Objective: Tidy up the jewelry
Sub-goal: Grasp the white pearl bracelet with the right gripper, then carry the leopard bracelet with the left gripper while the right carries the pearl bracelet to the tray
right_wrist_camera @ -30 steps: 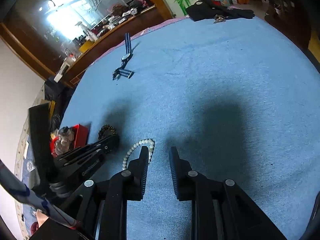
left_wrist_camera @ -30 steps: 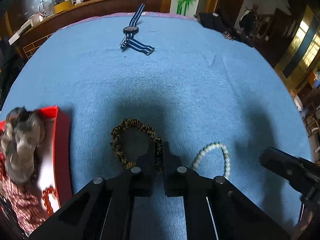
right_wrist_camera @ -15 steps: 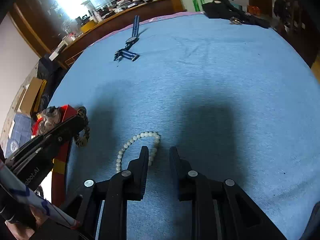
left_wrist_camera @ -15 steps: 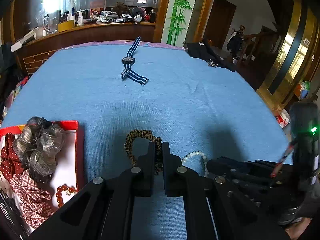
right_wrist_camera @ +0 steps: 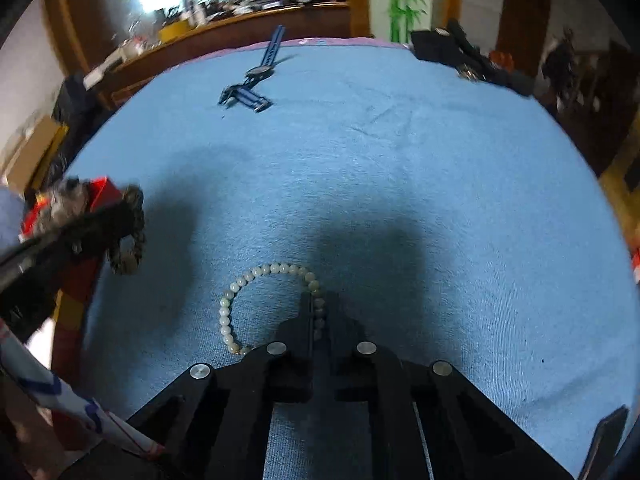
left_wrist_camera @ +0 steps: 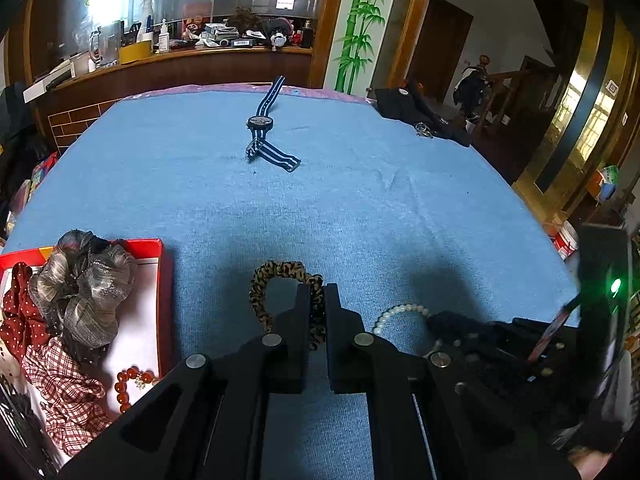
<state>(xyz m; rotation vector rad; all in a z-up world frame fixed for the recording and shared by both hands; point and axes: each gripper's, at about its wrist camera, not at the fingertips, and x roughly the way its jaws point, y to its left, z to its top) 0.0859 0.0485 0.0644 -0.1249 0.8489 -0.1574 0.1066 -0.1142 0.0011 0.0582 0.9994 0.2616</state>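
Observation:
My left gripper (left_wrist_camera: 318,300) is shut on a leopard-print scrunchie (left_wrist_camera: 276,270) and holds it above the blue cloth; it also shows in the right wrist view (right_wrist_camera: 128,236). My right gripper (right_wrist_camera: 319,308) is shut on a white pearl bracelet (right_wrist_camera: 248,280) that lies on the cloth; the bracelet also shows in the left wrist view (left_wrist_camera: 400,312). A red box (left_wrist_camera: 160,280) with a white inside sits at the left. A blue striped watch (left_wrist_camera: 262,128) lies far back on the cloth.
The box holds a grey scrunchie (left_wrist_camera: 84,280), red fabric scrunchies (left_wrist_camera: 60,380) and a red bead bracelet (left_wrist_camera: 132,384). A black cloth item with keys (left_wrist_camera: 420,116) lies at the back right corner. A wooden counter (left_wrist_camera: 180,64) runs behind the table.
My right gripper has shut on the pearl bracelet. My left gripper has lifted and tilted up with the scrunchie in it, closer to the red box.

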